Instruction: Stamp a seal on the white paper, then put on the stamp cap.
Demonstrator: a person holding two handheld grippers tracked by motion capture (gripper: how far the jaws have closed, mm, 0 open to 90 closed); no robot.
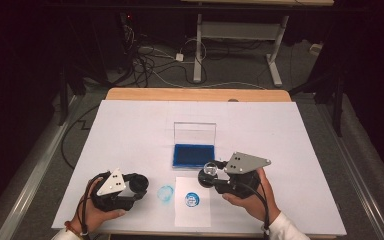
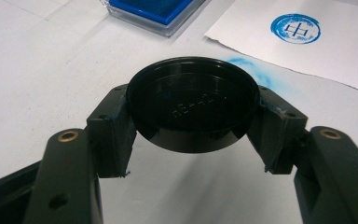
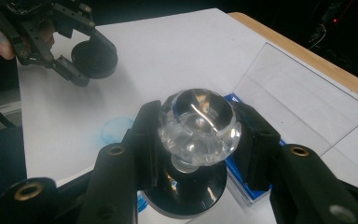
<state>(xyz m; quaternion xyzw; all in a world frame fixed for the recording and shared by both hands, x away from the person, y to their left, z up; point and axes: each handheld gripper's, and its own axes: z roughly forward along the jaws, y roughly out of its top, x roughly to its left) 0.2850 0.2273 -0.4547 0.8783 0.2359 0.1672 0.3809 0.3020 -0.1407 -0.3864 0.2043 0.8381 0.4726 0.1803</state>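
Note:
My left gripper (image 1: 141, 185) is shut on a round black cap (image 1: 138, 182) near the table's front left; its pads grip the cap's (image 2: 192, 105) rim on both sides, hollow side up. To the right, my right gripper (image 1: 211, 173) is shut on the clear faceted knob of a stamp (image 1: 210, 170). The knob (image 3: 199, 125) sits between the pads, with the stamp's black round base (image 3: 186, 193) below them. The stamp hangs just above the top edge of a white paper sheet (image 1: 192, 214) that bears a round blue print (image 1: 192, 200).
An open blue ink pad (image 1: 194, 155) with its clear lid (image 1: 195, 133) standing up lies at the table's middle, just beyond the stamp. A blue ink smudge (image 1: 165, 193) marks the white table cover (image 1: 130, 130) between the two grippers. Floor cables and desk legs lie beyond the far edge.

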